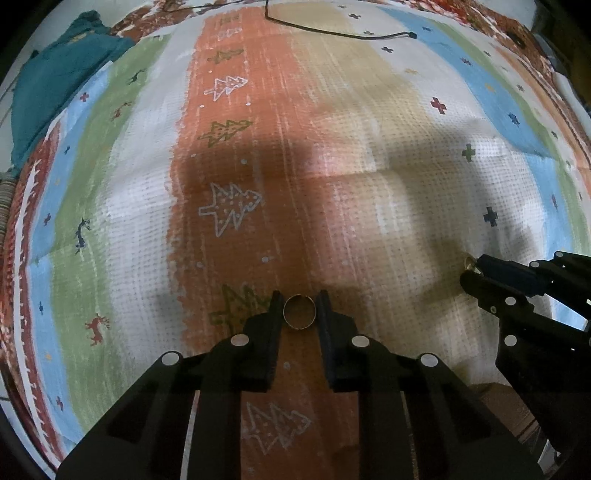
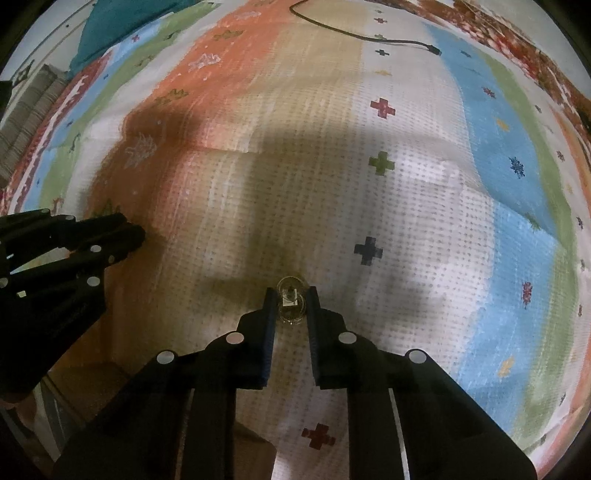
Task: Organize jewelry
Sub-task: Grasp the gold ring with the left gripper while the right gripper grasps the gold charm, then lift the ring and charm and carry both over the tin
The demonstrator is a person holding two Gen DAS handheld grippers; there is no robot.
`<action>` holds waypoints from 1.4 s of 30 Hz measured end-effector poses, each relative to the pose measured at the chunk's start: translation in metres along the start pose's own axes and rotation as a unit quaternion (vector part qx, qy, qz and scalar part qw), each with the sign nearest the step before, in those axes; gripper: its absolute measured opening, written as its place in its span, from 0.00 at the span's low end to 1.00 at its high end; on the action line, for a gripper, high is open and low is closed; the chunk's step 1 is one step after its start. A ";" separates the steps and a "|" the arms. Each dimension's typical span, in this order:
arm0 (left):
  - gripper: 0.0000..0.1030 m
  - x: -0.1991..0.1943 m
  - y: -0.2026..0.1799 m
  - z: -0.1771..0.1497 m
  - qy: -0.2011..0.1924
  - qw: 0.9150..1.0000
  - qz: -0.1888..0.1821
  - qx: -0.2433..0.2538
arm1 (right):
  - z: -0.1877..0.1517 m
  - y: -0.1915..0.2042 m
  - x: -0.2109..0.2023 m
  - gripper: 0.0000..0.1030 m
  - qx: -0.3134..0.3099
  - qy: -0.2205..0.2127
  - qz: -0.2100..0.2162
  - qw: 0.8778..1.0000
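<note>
My left gripper [image 1: 299,308] is shut on a plain gold ring [image 1: 299,312], held upright between its fingertips above the striped cloth [image 1: 332,147]. My right gripper [image 2: 292,303] is shut on a second ring with a pale square stone [image 2: 290,297]. That ring's gold edge [image 1: 470,263] also shows in the left wrist view at the tips of the right gripper [image 1: 469,271], at the far right. The left gripper shows in the right wrist view [image 2: 129,230] at the left edge.
A patterned cloth with orange, tan, white, blue and green stripes covers the surface. A black cable [image 1: 332,31] lies across its far side and shows in the right wrist view [image 2: 369,37]. A teal fabric [image 1: 55,81] lies at the far left.
</note>
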State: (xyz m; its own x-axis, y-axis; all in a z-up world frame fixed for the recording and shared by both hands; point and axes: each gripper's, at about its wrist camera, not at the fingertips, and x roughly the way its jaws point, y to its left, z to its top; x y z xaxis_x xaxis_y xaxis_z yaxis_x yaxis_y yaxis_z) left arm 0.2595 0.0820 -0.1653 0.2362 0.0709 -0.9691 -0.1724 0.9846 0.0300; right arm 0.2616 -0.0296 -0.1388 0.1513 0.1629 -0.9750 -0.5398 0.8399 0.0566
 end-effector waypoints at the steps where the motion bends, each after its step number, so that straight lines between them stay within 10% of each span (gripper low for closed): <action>1: 0.17 -0.001 -0.001 -0.001 0.000 1.000 0.000 -0.002 | -0.001 0.000 -0.001 0.16 0.002 -0.002 -0.001 1.000; 42: 0.17 -0.090 -0.017 -0.032 -0.075 0.997 -0.037 -0.006 | -0.044 0.009 -0.081 0.16 0.000 -0.085 -0.026 0.996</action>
State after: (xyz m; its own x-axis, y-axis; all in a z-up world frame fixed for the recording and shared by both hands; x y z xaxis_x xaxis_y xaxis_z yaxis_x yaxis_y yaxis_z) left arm 0.2108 0.0538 -0.0862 0.3882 0.0231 -0.9213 -0.1617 0.9859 -0.0434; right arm 0.2082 -0.0580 -0.0684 0.3172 0.2052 -0.9259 -0.5282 0.8491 0.0072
